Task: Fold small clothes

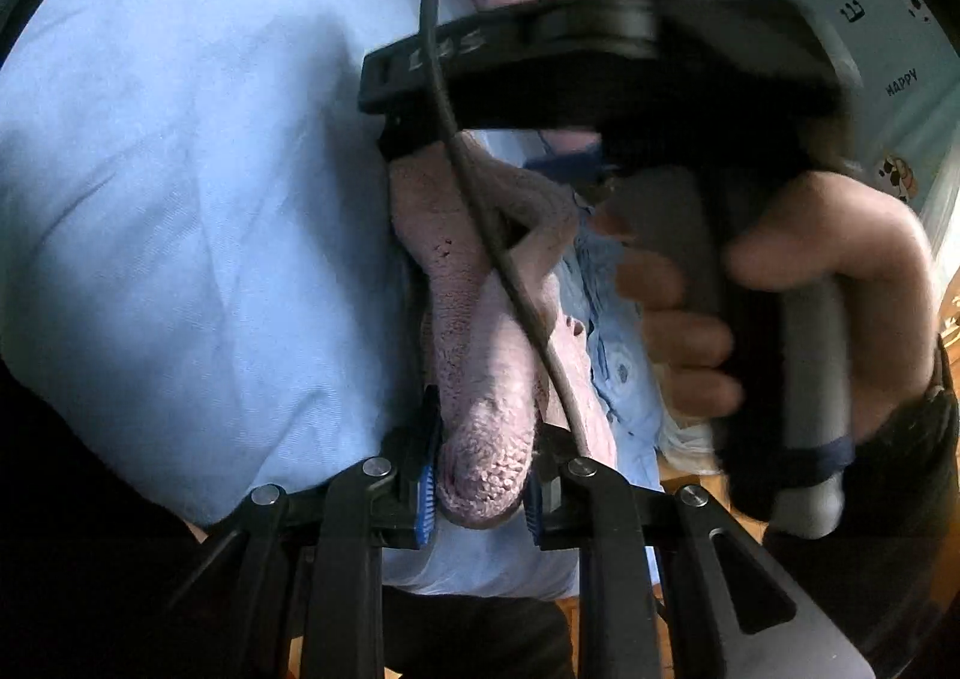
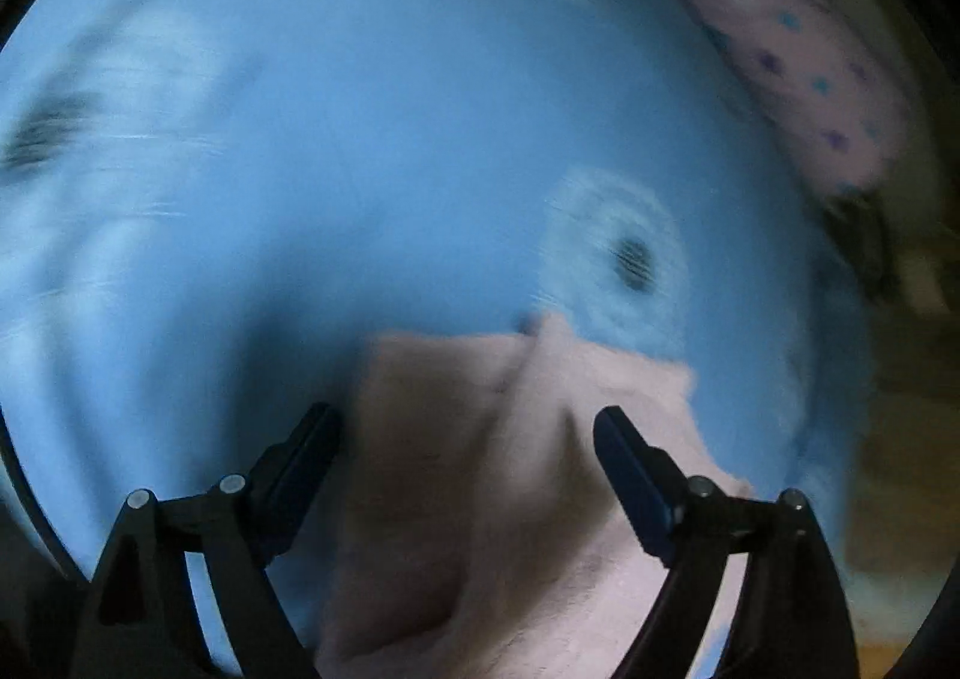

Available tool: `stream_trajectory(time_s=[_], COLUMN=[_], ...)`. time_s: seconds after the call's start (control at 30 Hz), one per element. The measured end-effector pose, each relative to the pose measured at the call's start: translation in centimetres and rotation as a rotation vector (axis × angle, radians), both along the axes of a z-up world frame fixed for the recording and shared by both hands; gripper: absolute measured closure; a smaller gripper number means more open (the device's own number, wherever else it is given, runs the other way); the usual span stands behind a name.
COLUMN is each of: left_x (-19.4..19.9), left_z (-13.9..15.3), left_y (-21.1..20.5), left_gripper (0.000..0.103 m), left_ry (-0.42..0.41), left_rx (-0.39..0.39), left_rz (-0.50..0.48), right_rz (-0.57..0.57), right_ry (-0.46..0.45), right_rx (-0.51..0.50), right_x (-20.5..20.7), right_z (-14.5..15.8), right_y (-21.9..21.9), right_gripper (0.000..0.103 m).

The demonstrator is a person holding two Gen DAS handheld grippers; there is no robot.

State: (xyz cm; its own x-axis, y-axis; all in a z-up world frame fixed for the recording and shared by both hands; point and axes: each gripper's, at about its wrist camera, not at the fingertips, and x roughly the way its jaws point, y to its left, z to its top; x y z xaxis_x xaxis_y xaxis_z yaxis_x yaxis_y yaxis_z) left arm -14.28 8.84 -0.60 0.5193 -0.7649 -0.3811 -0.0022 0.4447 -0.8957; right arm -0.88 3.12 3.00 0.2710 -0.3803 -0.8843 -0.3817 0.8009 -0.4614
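A pink knitted garment (image 1: 474, 319) hangs bunched over the pale blue bedsheet (image 1: 180, 199). My left gripper (image 1: 480, 457) is shut on its lower end, and the blue pads (image 1: 423, 499) press in on the fabric. The black body of my right gripper (image 1: 600, 61) hovers over the garment's far end, held by a hand (image 1: 840, 271). In the blurred right wrist view, my right gripper (image 2: 465, 415) stands wide open above the pink garment (image 2: 480, 475). Its pads do not touch the cloth.
A light blue buttoned shirt (image 1: 612, 343) lies beside the pink garment. A pink pillow with hearts (image 2: 798, 37) sits at the bed's far edge. A black cable (image 1: 456, 151) crosses the garment. Wooden floor (image 1: 690, 481) shows past the bed's edge.
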Motion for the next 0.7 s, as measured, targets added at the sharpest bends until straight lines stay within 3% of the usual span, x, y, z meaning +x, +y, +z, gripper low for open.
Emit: stream_trajectory(time_s=[0.07,0.13,0.17,0.2,0.3,0.4,0.57,0.63,0.67,0.7], left_x=[0.0,0.2,0.3,0.5,0.7,0.9,1.0,1.0,1.0,1.0], left_z=[0.1,0.2,0.2,0.2,0.4,0.4,1.3,1.8,1.8,1.9], left_y=[0.1,0.1,0.2,0.3,1.1,1.1,0.5,0.5,0.3,0.3], left_gripper=[0.101,0.101,0.101,0.101,0.101,0.101,0.101,0.101,0.101,0.101], left_ry=[0.001,0.001,0.001,0.000,-0.010,-0.017,-0.047,-0.051,-0.051,-0.051], left_rx=[-0.004,-0.004,-0.004,-0.001,-0.004,0.015,0.091,0.108,0.113,0.116], left_rz=[0.000,-0.001,-0.001,0.002,0.023,0.025,0.011,0.009,0.010,0.010], right_rz=[-0.094,-0.100,-0.087,-0.078,-0.174,-0.274,-0.277,-0.255,-0.238,-0.222], right_ry=[0.028,0.037,0.006,-0.005,0.014,0.040,0.069,0.074,0.094,0.116], right_rx=[0.067,0.135,0.110,0.140,0.309,0.409,0.422,0.391,0.370,0.348], right_x=[0.7,1.3,1.4,1.6,3.6,4.9,4.8,4.4,4.1,3.5], right_z=[-0.4,0.2,0.7,1.2,2.9,3.1,1.8,1.8,1.7,1.8], right_y=[-0.9,-0.6,-0.5,-0.5,-2.5,-5.0,-5.6,-4.9,-4.4,-3.8], right_gripper=[0.018,0.067,0.079,0.081,0.082,0.082,0.080,0.072,0.056,0.030])
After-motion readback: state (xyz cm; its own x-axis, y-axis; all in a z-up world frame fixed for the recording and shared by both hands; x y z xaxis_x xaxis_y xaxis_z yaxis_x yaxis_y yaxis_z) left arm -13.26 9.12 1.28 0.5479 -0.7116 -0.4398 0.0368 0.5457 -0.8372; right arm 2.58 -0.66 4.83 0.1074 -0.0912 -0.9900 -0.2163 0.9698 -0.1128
